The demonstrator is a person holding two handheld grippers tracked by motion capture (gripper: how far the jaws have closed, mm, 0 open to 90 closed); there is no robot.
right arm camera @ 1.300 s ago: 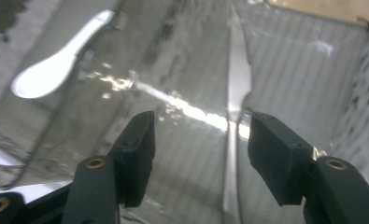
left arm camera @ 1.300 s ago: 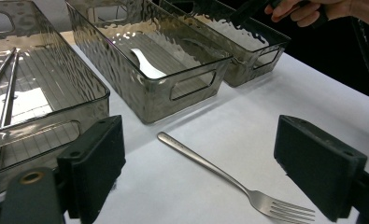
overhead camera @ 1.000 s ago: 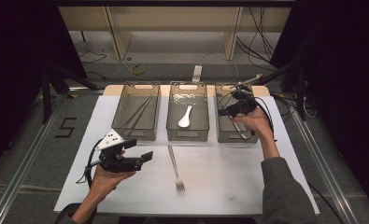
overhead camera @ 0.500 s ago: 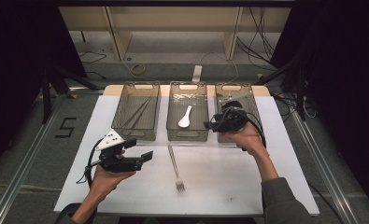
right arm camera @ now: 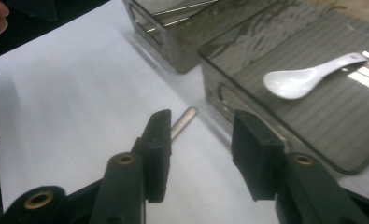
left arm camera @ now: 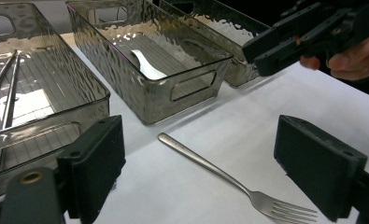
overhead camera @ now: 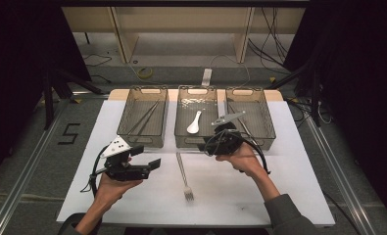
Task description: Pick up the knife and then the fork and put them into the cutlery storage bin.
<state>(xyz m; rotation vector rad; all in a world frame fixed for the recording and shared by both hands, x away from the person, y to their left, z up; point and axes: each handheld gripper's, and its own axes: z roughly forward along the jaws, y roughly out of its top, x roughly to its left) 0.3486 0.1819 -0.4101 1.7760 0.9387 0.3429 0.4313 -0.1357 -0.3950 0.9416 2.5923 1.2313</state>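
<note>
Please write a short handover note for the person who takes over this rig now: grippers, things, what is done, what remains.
Right gripper: open, jaws just closing, nothing between them yet, aimed at the fork handle end.
Left gripper: open, holding nothing, beside the fork.
Fork lies loose on the white table cover, in front of the middle bin.
Done: white spoon in the middle bin, metal chopsticks in the left bin.
Left: grasp the fork; probably it goes into the right bin.

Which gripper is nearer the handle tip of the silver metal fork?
Right. The right gripper hovers just beside the silver metal fork handle tip; the left gripper sits farther left.
</note>
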